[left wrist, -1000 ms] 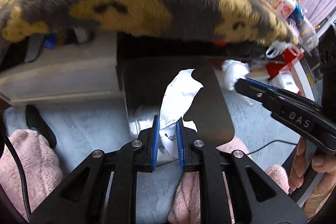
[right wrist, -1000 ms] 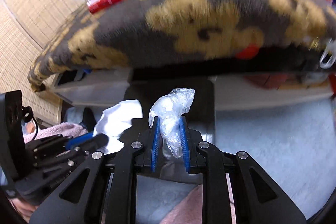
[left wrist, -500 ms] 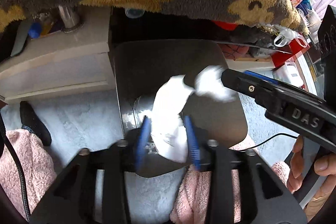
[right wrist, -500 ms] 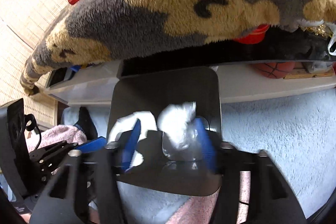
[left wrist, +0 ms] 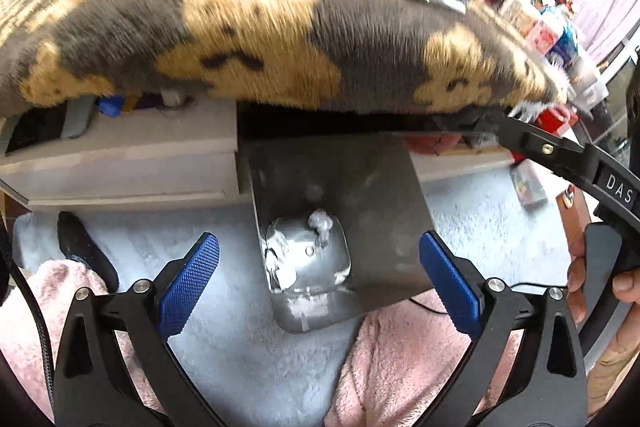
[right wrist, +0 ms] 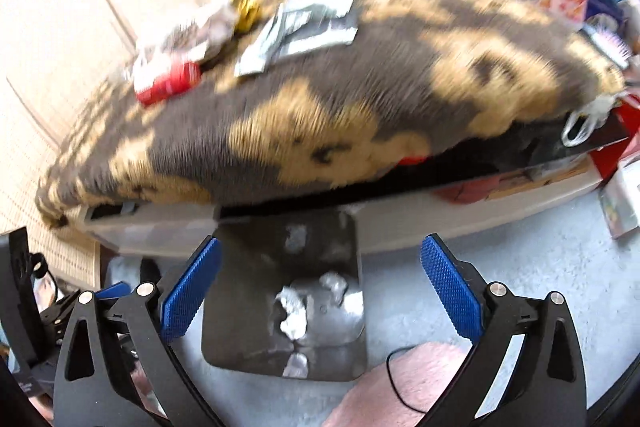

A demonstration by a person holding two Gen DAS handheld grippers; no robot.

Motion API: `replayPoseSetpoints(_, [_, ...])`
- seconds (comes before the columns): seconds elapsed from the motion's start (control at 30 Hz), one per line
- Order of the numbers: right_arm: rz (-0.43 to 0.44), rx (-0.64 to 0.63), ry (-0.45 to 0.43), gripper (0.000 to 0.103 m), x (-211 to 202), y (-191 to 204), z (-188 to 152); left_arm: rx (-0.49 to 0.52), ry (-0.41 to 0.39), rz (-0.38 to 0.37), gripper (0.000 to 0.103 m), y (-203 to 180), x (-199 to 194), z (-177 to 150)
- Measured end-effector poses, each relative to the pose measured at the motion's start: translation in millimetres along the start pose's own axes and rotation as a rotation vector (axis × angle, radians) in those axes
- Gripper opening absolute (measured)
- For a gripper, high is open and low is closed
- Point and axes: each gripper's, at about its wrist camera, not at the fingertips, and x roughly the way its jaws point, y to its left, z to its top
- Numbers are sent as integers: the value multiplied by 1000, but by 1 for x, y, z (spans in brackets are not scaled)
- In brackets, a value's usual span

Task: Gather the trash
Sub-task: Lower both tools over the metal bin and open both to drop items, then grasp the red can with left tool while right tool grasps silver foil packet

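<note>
Both the left gripper (left wrist: pixel 316 267) and right gripper (right wrist: pixel 320 291) gape empty above the shiny steel bin (left wrist: pixel 360 187) holding white crumpled scraps (right wrist: pixel 294 311), while torn silver wrappers (right wrist: pixel 308 27) on the brown-and-tan fleece blanket (right wrist: pixel 320 115) remain uncollected.

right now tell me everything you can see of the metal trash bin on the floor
The metal trash bin is a dark, shiny, rounded-rectangular container, lidless, seen from above. It stands upright on the pale blue carpet, its far side against the low white shelf under the blanket-covered table. On its bottom lie a crumpled white paper and clear plastic wrap. Its walls reflect the trash. Both open grippers hang above it, not touching it.
</note>
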Motion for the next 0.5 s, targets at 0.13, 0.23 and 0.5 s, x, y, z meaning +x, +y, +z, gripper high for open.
replayPoseSetpoints(0.13, [-16,3,-69,100,-22,-5,16,-27,-63,3,95,7,-22,14])
replayPoseSetpoints(0.23, [-21,10,-102,100,-30,-10,29,-27,-107,21,95,9,-34,28])
replayPoseSetpoints(0.5, [-31,12,-147,100,-21,-10,70,-6,-145,73,95,6,-31,65])
